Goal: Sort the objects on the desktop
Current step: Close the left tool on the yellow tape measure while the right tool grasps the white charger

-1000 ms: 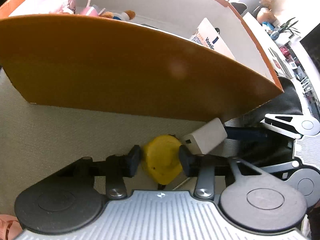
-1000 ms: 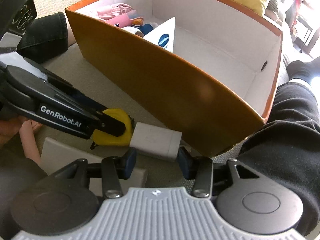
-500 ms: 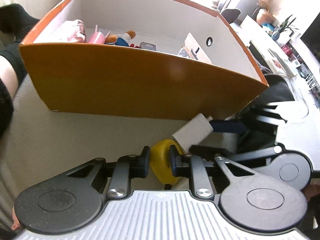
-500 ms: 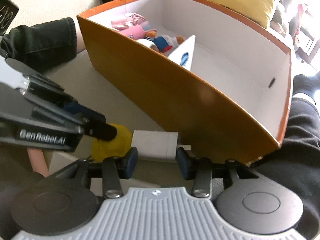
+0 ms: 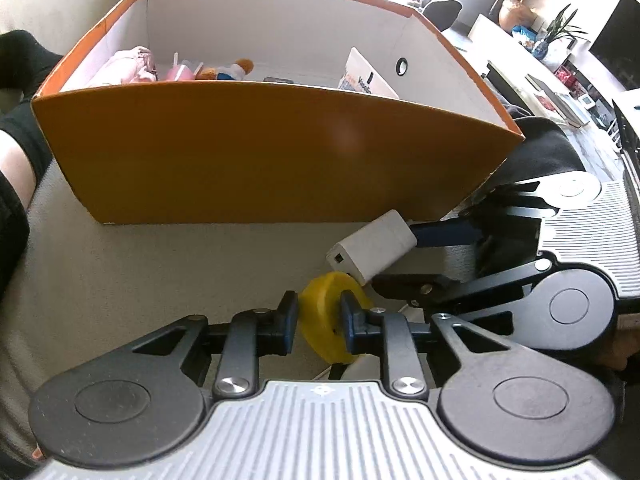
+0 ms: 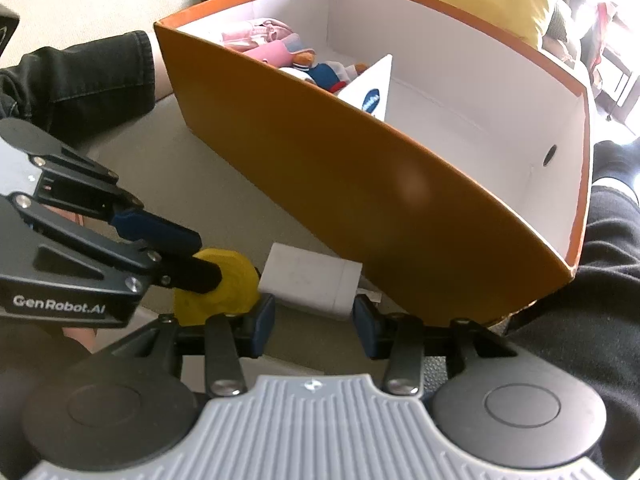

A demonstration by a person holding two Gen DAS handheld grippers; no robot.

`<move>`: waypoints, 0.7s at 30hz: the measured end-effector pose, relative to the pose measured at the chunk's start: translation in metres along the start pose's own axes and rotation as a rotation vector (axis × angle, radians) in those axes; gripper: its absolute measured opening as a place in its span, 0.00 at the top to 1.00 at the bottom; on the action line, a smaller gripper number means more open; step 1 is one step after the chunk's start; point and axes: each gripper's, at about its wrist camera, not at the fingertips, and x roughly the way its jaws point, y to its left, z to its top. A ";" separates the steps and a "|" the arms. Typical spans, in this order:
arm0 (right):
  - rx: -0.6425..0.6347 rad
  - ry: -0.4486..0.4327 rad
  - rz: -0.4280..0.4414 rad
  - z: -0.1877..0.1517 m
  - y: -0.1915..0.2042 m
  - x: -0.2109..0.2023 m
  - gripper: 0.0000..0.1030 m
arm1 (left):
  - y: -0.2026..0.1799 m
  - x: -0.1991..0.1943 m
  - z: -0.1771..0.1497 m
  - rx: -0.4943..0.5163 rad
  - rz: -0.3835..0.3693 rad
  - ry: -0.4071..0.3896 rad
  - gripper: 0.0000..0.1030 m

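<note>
The orange box [image 5: 256,152] stood on the beige surface [image 5: 140,280], holding soft toys [image 6: 316,68] at one end and a white carton [image 6: 372,88] leaning near its middle. Just in front of the box's near wall, the left gripper [image 5: 319,326] was clamped on the yellow tape measure [image 5: 326,320], its pads pressing both flat faces while the jaws eased slightly apart. Beside it, closer to the box's corner, the right gripper [image 6: 314,326] gripped the white charger block [image 6: 312,280] between its blue pads [image 6: 264,322]. The block's end touched the tape measure.
</note>
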 end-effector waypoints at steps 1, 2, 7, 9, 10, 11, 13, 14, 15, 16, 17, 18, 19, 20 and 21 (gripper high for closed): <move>0.006 -0.001 0.006 -0.001 -0.002 0.000 0.55 | -0.001 -0.001 0.000 0.009 0.001 -0.002 0.76; 0.014 -0.001 0.013 -0.002 -0.005 0.000 0.55 | -0.003 -0.001 0.000 0.021 0.007 -0.003 0.76; 0.027 -0.006 0.030 -0.005 -0.012 -0.001 0.54 | -0.004 0.002 0.000 0.035 0.012 0.011 0.72; 0.026 -0.006 0.032 -0.006 -0.013 -0.001 0.54 | -0.002 0.004 0.001 0.027 0.001 0.027 0.70; 0.026 -0.003 0.032 -0.007 -0.014 -0.001 0.54 | 0.000 0.005 0.000 0.013 -0.008 0.037 0.69; 0.029 0.000 0.033 -0.008 -0.015 -0.001 0.55 | 0.002 0.006 0.000 -0.001 -0.016 0.045 0.67; 0.032 0.006 0.033 -0.009 -0.017 0.000 0.55 | 0.007 0.009 -0.001 -0.028 -0.017 0.060 0.65; 0.032 0.005 0.031 -0.009 -0.018 -0.001 0.56 | 0.007 0.011 -0.002 -0.031 -0.004 0.073 0.65; 0.031 0.006 0.030 -0.009 -0.018 -0.002 0.57 | 0.008 0.013 0.000 -0.036 -0.003 0.075 0.61; 0.032 0.007 0.029 -0.010 -0.019 -0.002 0.58 | 0.010 0.012 0.000 -0.049 -0.011 0.074 0.60; 0.032 0.007 0.030 -0.010 -0.021 -0.004 0.59 | 0.011 0.013 0.000 -0.060 -0.010 0.080 0.52; 0.032 0.008 0.030 -0.011 -0.022 -0.005 0.60 | 0.013 0.014 0.000 -0.074 -0.006 0.086 0.46; 0.035 0.013 0.030 -0.011 -0.024 -0.006 0.60 | 0.016 0.016 0.001 -0.091 -0.016 0.096 0.44; 0.039 0.017 0.030 -0.012 -0.025 -0.006 0.61 | 0.019 0.019 0.002 -0.109 -0.036 0.111 0.43; 0.042 0.021 0.030 -0.013 -0.027 -0.006 0.61 | 0.021 0.021 0.002 -0.127 -0.053 0.120 0.40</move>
